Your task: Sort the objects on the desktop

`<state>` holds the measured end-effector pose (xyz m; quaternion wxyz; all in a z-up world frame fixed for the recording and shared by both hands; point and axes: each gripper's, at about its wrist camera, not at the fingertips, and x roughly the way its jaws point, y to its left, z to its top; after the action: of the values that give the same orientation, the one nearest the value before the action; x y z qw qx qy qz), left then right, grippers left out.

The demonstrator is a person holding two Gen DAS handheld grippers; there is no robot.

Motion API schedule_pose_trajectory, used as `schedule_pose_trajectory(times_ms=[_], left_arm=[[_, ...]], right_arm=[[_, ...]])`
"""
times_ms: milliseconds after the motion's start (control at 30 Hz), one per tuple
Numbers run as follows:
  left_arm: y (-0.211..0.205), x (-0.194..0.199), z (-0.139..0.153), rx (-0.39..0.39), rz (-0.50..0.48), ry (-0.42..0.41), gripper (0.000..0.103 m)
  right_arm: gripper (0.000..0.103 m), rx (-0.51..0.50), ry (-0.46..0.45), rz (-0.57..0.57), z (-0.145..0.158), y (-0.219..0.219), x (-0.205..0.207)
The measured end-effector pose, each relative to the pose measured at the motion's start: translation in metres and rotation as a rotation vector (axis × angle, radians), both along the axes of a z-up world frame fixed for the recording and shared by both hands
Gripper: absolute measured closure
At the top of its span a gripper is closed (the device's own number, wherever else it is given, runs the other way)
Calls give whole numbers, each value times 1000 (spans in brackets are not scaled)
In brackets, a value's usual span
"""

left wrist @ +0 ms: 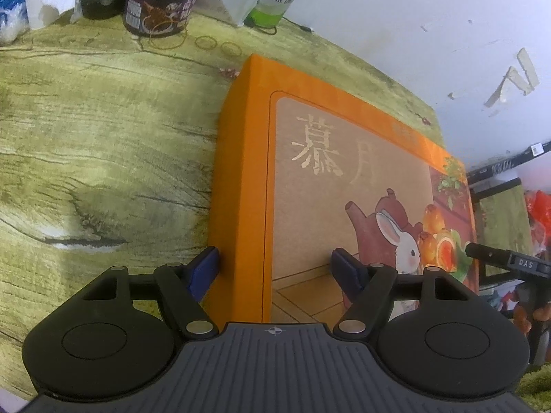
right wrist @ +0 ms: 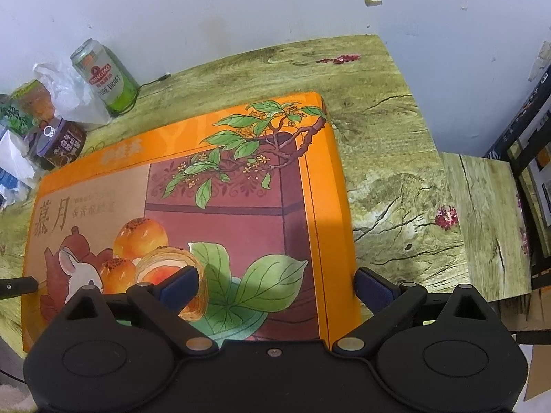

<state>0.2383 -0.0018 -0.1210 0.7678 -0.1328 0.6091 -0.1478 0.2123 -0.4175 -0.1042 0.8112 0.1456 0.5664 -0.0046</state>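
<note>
A large orange gift box (left wrist: 310,172) with a rabbit and pastry picture lies flat on the wood-patterned table (left wrist: 103,137). My left gripper (left wrist: 275,272) straddles its left edge: one blue pad (left wrist: 205,272) sits against the box's outer side wall and the other (left wrist: 347,275) hovers over the lid. My right gripper (right wrist: 275,289) straddles the right edge of the box (right wrist: 224,206) the same way, one pad (right wrist: 179,287) over the lid, the other (right wrist: 373,289) beside the wall. Both stand open and point steeply down. Nothing is pinched.
A green beer can (right wrist: 103,75), a purple-lidded tub (right wrist: 62,141), plastic bags (right wrist: 69,93) and packets crowd the table's back left along the white wall. Rubber bands (left wrist: 206,42) lie near the tub. A lower side table (right wrist: 482,223) stands to the right.
</note>
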Motion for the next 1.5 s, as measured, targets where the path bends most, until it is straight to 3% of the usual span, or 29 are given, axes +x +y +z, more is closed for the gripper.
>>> schedule_pose_trajectory(times_ms=[1500], left_arm=[[-8,2,-15,66,-28,4,30]], right_arm=[[5,-91,14,49,-13,16,-1]])
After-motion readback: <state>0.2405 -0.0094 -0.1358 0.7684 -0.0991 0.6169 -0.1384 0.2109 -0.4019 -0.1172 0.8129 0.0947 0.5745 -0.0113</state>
